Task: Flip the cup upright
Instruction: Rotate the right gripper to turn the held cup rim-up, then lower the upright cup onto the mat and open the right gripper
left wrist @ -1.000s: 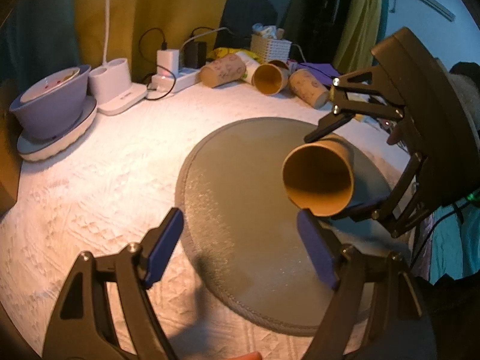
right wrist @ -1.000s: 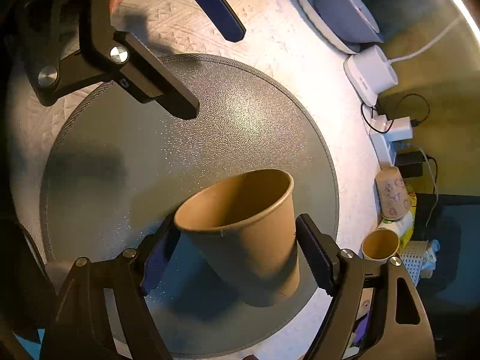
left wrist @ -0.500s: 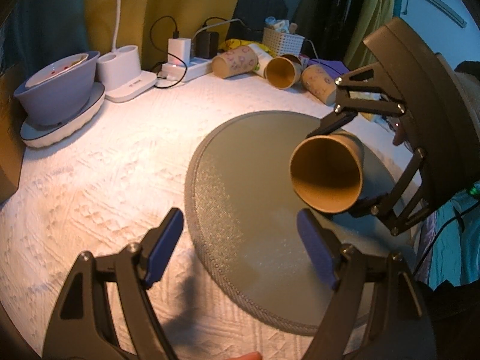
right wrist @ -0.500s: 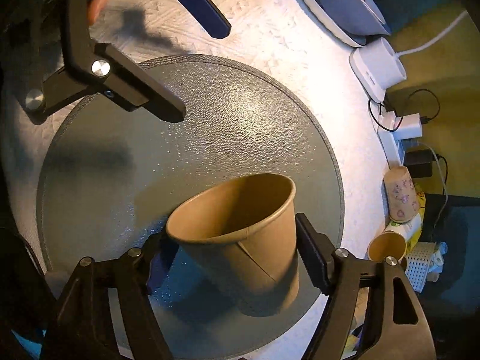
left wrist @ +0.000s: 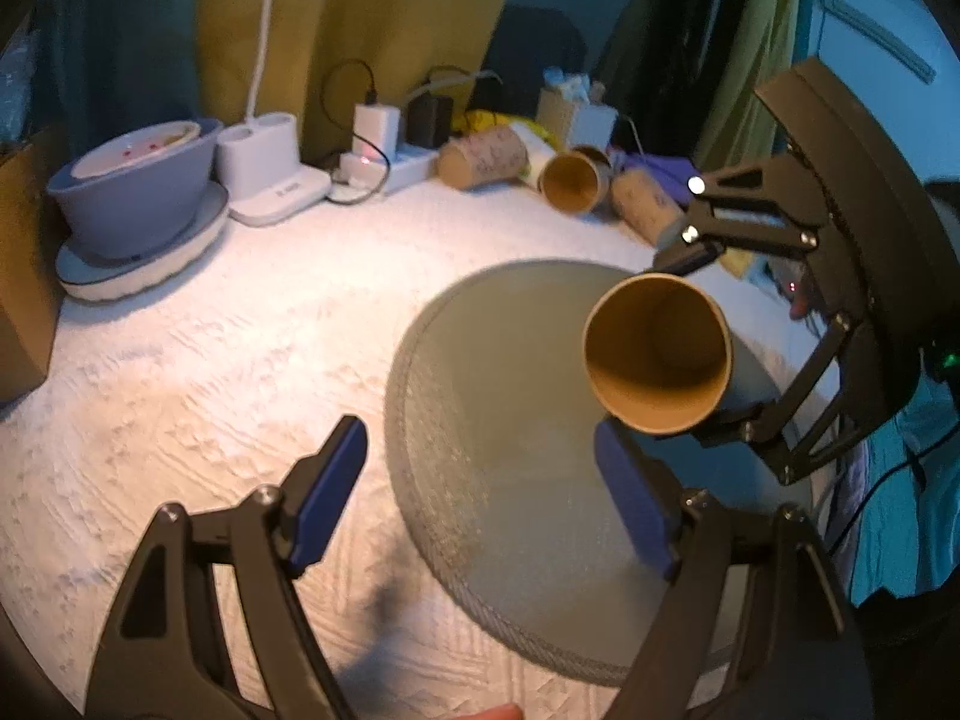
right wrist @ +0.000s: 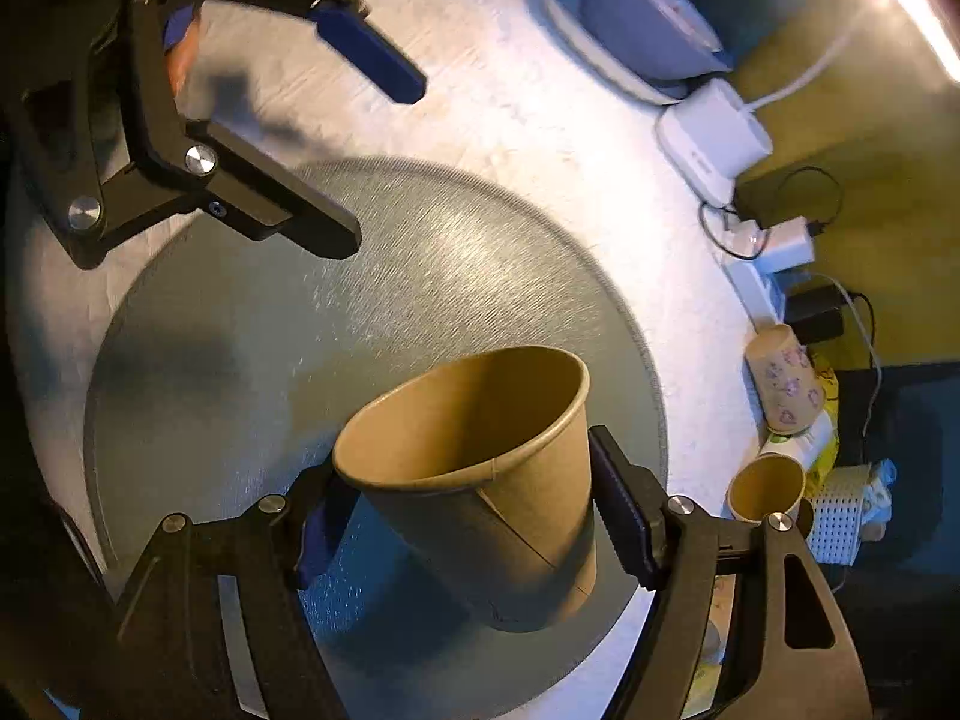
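A plain brown paper cup [right wrist: 486, 480] is held in my right gripper [right wrist: 462, 510], which is shut on its sides. The cup hangs tilted above the round grey mat [right wrist: 252, 360], its mouth turned up and away from the gripper. In the left wrist view the same cup [left wrist: 660, 354] shows its open mouth, held by the right gripper [left wrist: 708, 342] over the mat [left wrist: 510, 450]. My left gripper [left wrist: 480, 504] is open and empty, low over the mat's near left edge. It also shows in the right wrist view [right wrist: 360, 150].
A white textured cloth [left wrist: 210, 360] covers the table. At the back stand a grey bowl on a plate [left wrist: 132, 198], a white charger base [left wrist: 264, 174], a power strip [left wrist: 384, 162] and several paper cups lying on their sides [left wrist: 570, 180]. A brown box [left wrist: 18, 276] stands at the left.
The right gripper has lifted and tilted the cup so its mouth points higher. The left gripper has drawn back toward the left, off the mat's centre.
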Available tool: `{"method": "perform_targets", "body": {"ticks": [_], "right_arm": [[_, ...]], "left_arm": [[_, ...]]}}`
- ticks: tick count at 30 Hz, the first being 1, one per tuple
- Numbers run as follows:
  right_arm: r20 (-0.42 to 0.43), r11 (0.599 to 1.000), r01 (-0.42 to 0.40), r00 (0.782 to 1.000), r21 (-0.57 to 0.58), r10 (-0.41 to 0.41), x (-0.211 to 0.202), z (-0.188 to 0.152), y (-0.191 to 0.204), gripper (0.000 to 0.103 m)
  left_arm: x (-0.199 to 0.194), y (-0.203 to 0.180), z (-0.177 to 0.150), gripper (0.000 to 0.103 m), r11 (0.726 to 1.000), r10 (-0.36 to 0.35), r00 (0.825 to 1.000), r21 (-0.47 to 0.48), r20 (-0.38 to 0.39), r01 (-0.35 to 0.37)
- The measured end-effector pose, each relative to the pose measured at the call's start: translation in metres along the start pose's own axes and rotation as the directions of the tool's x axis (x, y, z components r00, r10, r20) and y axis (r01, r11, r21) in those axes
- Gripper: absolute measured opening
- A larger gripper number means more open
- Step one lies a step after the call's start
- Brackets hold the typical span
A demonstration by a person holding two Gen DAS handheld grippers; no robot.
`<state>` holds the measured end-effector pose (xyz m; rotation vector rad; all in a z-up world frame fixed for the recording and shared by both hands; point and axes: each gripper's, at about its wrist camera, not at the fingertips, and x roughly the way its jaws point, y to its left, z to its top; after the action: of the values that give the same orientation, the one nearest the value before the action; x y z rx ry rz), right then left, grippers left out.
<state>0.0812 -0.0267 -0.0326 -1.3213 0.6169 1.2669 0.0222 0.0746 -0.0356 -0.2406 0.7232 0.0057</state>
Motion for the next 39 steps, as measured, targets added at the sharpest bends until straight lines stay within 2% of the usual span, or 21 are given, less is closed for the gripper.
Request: {"method": "perform_targets", "body": {"ticks": [5, 9, 12, 16, 18, 21, 25, 27, 28, 31, 32, 35, 39], "right_arm": [[0.095, 0.989, 0.0, 0.995, 0.151, -0.014, -0.01, -0.004, -0.011, 0.075], [0.173, 0.955, -0.012, 0.984, 0.297, -0.042, -0.013, -0.014, -0.023, 0.075], [0.225, 0.909, -0.02, 0.971, 0.415, -0.082, -0.014, -0.025, -0.036, 0.075], [0.292, 0.824, -0.05, 0.946, 0.564, -0.142, -0.015, -0.042, -0.047, 0.075], [0.305, 0.782, -0.038, 0.932, 0.622, -0.197, -0.015, -0.05, -0.049, 0.075], [0.307, 0.727, -0.022, 0.915, 0.686, -0.262, -0.015, -0.058, -0.05, 0.075], [0.347, 0.656, -0.065, 0.886, 0.752, -0.309, -0.019, -0.066, -0.05, 0.075], [0.358, 0.639, -0.079, 0.877, 0.766, -0.321, -0.019, -0.067, -0.049, 0.075], [0.368, 0.631, -0.097, 0.875, 0.77, -0.314, -0.02, -0.068, -0.048, 0.075], [0.461, 0.593, -0.248, 0.855, 0.766, -0.238, -0.016, -0.075, -0.053, 0.075], [0.473, 0.58, -0.274, 0.852, 0.767, -0.224, -0.014, -0.076, -0.055, 0.075], [0.495, 0.544, -0.325, 0.845, 0.774, -0.2, -0.01, -0.078, -0.057, 0.075], [0.465, 0.511, -0.314, 0.863, 0.8, -0.199, -0.003, -0.08, -0.056, 0.075]], "left_arm": [[-0.005, 0.008, 0.003, 0.079, 0.999, 0.002, 0.999, -0.036, 0.037, 0.0], [-0.003, 0.006, 0.003, 0.079, 0.999, 0.0, 1.0, -0.033, 0.03, 0.001], [-0.003, 0.003, 0.002, 0.079, 1.0, 0.0, 0.999, -0.023, 0.035, 0.001], [-0.007, 0.001, 0.003, 0.079, 1.0, 0.004, 0.999, -0.018, 0.053, -0.003], [-0.008, 0.002, 0.004, 0.079, 1.0, 0.007, 0.998, -0.024, 0.057, -0.006], [-0.008, 0.003, 0.005, 0.079, 1.0, 0.008, 0.998, -0.029, 0.056, -0.006], [-0.006, 0.002, 0.005, 0.079, 1.0, 0.007, 0.999, -0.027, 0.046, -0.005], [-0.006, 0.002, 0.005, 0.079, 1.0, 0.006, 0.999, -0.024, 0.047, -0.005], [-0.006, 0.002, 0.005, 0.079, 1.0, 0.006, 0.999, -0.023, 0.048, -0.005], [-0.006, 0.002, 0.005, 0.079, 1.0, 0.008, 0.999, -0.024, 0.048, -0.006], [-0.006, 0.002, 0.005, 0.079, 1.0, 0.008, 0.999, -0.025, 0.047, -0.007], [-0.005, 0.003, 0.005, 0.079, 1.0, 0.009, 0.999, -0.029, 0.046, -0.008], [-0.005, 0.003, 0.005, 0.079, 1.0, 0.008, 0.999, -0.024, 0.043, -0.007]]}}
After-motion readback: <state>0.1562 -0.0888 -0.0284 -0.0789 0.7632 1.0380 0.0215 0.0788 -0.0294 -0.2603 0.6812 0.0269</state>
